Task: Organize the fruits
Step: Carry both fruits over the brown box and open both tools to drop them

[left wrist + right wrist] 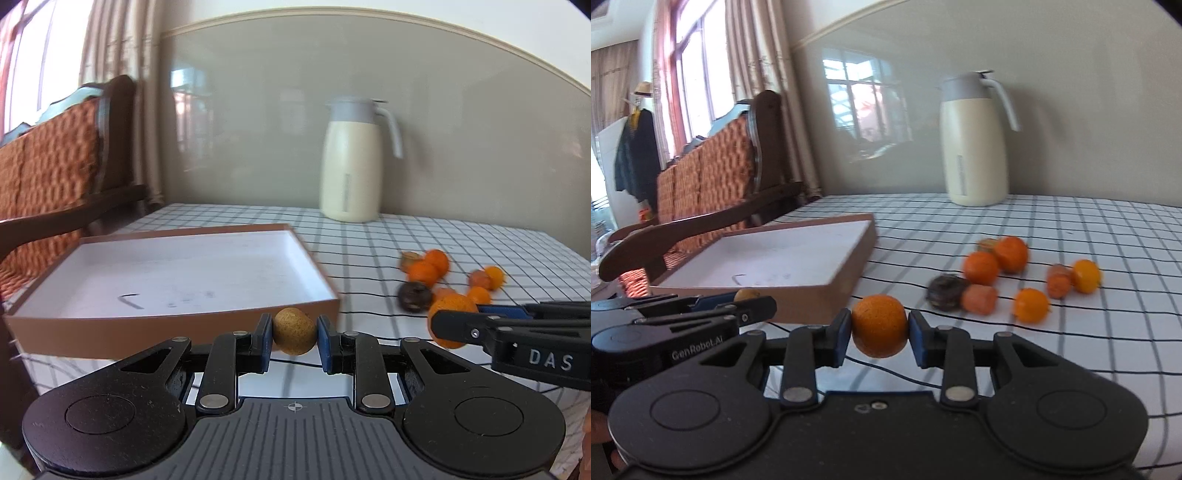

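My left gripper [294,334] is shut on a small tan-brown fruit [294,330], held just in front of the near wall of the brown box with a white floor [177,325]. My right gripper [879,328] is shut on an orange [880,325], held above the checked cloth to the right of the box [827,299]. In the left wrist view the right gripper [458,325] comes in from the right with the orange [448,308]. Several loose fruits [982,267] lie on the cloth, among them a dark one [943,291].
A cream thermos jug [351,162] stands at the back of the table near the wall. A wooden bench with an orange woven back [713,173] runs along the table's left side. The checked tablecloth [1071,350] covers the table.
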